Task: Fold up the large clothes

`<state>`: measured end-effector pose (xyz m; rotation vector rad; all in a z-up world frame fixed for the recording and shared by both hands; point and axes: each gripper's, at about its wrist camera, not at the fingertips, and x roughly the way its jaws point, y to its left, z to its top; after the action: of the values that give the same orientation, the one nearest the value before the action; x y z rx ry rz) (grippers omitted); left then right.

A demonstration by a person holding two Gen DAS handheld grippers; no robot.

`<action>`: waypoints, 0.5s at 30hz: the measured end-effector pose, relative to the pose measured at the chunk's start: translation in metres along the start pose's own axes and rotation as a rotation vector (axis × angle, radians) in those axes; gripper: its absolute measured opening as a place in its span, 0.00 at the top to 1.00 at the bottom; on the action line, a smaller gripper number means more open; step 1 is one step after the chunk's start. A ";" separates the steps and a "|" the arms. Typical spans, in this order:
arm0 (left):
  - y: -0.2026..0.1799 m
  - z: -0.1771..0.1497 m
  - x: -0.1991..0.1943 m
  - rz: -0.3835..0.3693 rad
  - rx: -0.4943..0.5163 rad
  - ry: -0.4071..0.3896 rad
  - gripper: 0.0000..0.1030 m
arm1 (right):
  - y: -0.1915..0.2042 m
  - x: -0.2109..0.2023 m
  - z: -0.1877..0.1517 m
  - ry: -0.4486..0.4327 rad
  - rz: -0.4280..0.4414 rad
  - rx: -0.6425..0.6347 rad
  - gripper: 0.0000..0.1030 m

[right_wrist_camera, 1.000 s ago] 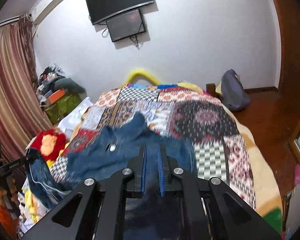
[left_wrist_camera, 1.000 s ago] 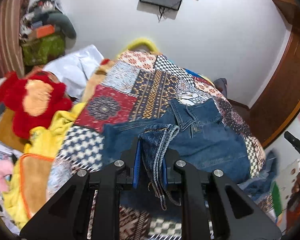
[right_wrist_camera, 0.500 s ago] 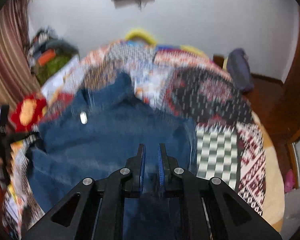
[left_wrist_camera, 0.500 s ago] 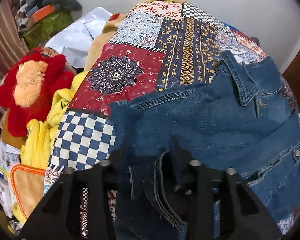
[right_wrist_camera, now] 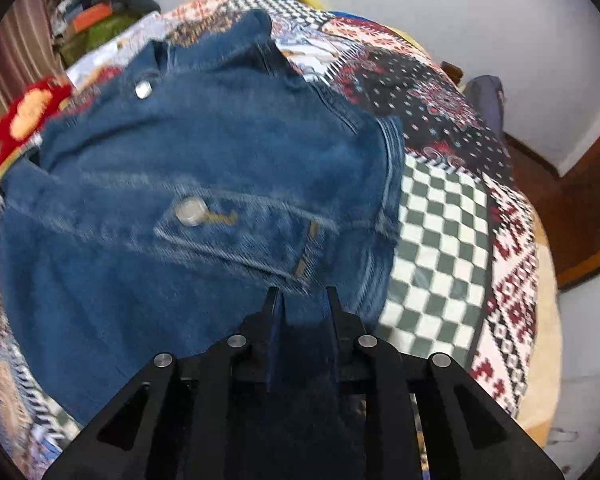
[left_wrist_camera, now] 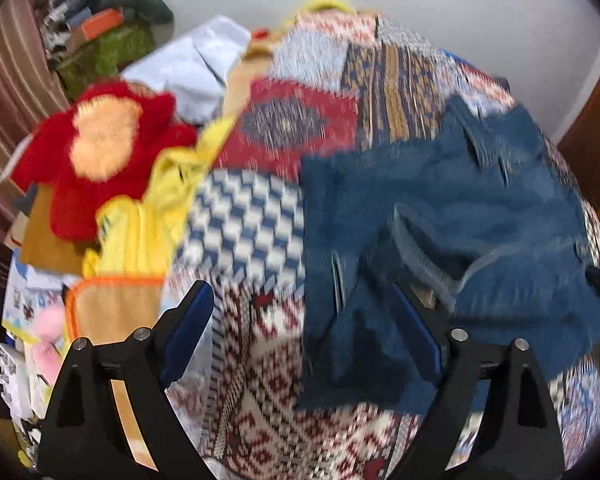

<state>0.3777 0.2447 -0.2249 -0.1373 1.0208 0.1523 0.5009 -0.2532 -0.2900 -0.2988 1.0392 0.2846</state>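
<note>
The denim jacket (right_wrist_camera: 204, 184) is being laid front-up on the patchwork bedspread (right_wrist_camera: 440, 216), collar toward the far wall, metal buttons showing. A folded-over part of it, probably a sleeve, is seen lying across the body in the left wrist view (left_wrist_camera: 440, 208).

Handling is judged as follows: the denim is thick and heavy for a garment, soft yet stiff at seams and hems, not slippery, not fragile. Hems, cuffs and collar seams are being considered the best places to take hold, since doubled cloth is less likely to slide out.

The left tongs (left_wrist_camera: 312, 328) have just been opening and are standing wide, with the jacket's near edge lying loose between them, pressed by neither pad. The right tongs (right_wrist_camera: 302, 300) are being kept nearly closed on a strip of denim at the near hem, having just eased slightly.

No brand, label or writing is readable; both views are blurred.

Beyond the bedspread, a red plush toy (left_wrist_camera: 96, 152) and a yellow cloth (left_wrist_camera: 140, 232) are lying at the bedside.
</note>
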 end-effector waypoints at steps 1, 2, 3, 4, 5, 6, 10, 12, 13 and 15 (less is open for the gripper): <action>0.000 -0.006 0.005 -0.014 0.009 0.024 0.14 | -0.001 0.000 -0.003 0.000 -0.011 -0.005 0.85; -0.002 -0.011 0.010 -0.024 0.020 0.047 0.14 | -0.002 -0.001 -0.005 0.002 -0.017 -0.004 0.85; -0.005 -0.014 0.013 -0.031 0.027 0.061 0.14 | -0.004 -0.001 -0.007 0.008 -0.012 0.005 0.85; -0.009 -0.017 0.018 -0.046 0.040 0.076 0.14 | -0.007 -0.001 -0.008 0.014 -0.004 0.018 0.85; -0.014 -0.019 0.022 -0.068 0.054 0.086 0.14 | -0.010 -0.002 -0.009 0.018 0.004 0.032 0.84; -0.017 -0.019 0.025 -0.082 0.062 0.090 0.14 | -0.013 -0.002 -0.009 0.023 0.010 0.045 0.84; -0.035 -0.008 0.047 -0.092 0.075 0.106 0.14 | -0.018 0.003 -0.012 0.000 -0.147 0.042 0.10; -0.043 0.000 0.061 -0.076 0.073 0.118 0.14 | -0.026 0.004 -0.017 -0.017 -0.150 0.062 0.08; -0.047 0.006 0.068 -0.067 0.071 0.118 0.14 | -0.032 0.005 -0.018 0.000 -0.109 0.097 0.09; -0.053 0.012 0.075 -0.078 0.074 0.118 0.14 | -0.044 0.000 -0.020 0.013 -0.046 0.171 0.10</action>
<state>0.4361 0.2000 -0.2808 -0.1197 1.1358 0.0353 0.5012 -0.3015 -0.2952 -0.1705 1.0611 0.1517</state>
